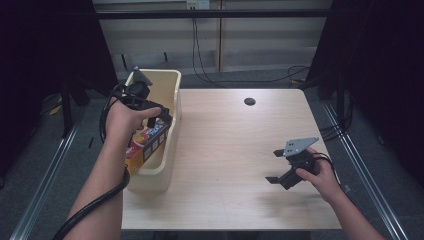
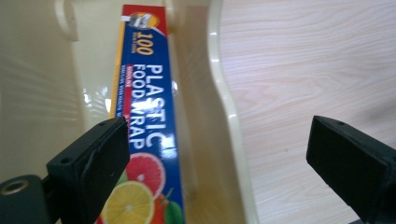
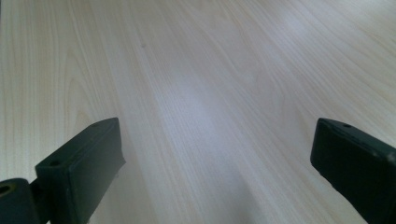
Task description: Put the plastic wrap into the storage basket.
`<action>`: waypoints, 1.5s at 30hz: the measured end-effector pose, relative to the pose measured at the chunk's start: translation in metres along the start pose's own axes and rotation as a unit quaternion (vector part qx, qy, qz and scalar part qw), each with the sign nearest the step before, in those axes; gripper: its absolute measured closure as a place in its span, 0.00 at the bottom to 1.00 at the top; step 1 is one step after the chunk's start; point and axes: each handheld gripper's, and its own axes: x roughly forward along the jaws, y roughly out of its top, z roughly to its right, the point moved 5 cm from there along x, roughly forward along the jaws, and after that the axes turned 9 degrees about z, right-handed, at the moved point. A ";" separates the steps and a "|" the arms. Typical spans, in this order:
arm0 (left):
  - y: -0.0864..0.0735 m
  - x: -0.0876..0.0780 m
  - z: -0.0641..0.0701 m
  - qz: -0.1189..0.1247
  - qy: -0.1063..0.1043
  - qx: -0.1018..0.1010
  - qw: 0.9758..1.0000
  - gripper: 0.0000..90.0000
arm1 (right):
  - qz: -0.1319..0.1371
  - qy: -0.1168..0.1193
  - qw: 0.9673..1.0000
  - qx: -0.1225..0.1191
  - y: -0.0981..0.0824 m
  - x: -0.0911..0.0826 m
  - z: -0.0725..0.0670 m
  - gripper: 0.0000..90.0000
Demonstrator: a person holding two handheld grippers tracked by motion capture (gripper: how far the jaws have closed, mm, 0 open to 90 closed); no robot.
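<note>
Landmark: cream bin (image 1: 170, 131) at the table's (image 1: 235, 150) left edge.

Left gripper (image 1: 159, 114) hangs over the bin's near half, jaws spread wide with nothing between them. In the left gripper view the left gripper (image 2: 219, 163) straddles the bin's (image 2: 219, 93) table-side wall: 1 jaw over the bin interior, 1 over bare wood. Food wrap box (image 2: 144, 121) lies inside the bin, flat against that same wall, below and slightly toward the interior jaw, not touched by either pad.

Box long axis runs along the bin's length, away from the camera in the left gripper view; in the high view the food wrap box (image 1: 150, 142) points from the bin's near-left corner toward its far end. Printed face up, fruit picture at the near end.

Bin contents: 1 box; the part under the hand is hidden.

Right gripper (image 1: 277, 165) sits well apart from the bin, low over the table's near right part, jaws wide apart, empty. In its own view the right gripper (image 3: 215, 163) looks at bare wood.

Left hand (image 1: 122, 122) far nearer the box. Judgement: box looks let go inside the bin; coming move likely a lift clear of the bin wall.
</note>
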 end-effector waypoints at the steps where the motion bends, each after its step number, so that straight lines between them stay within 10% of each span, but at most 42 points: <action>1: 0.001 0.000 0.002 0.002 -0.004 0.003 1.000 0.07 | 0.000 0.003 1.000 0.000 0.000 0.000 0.000 0.03; 45: 0.013 0.047 0.070 0.013 -0.075 0.060 0.995 0.07 | 0.012 -0.001 1.000 0.010 0.000 -0.004 0.004 0.02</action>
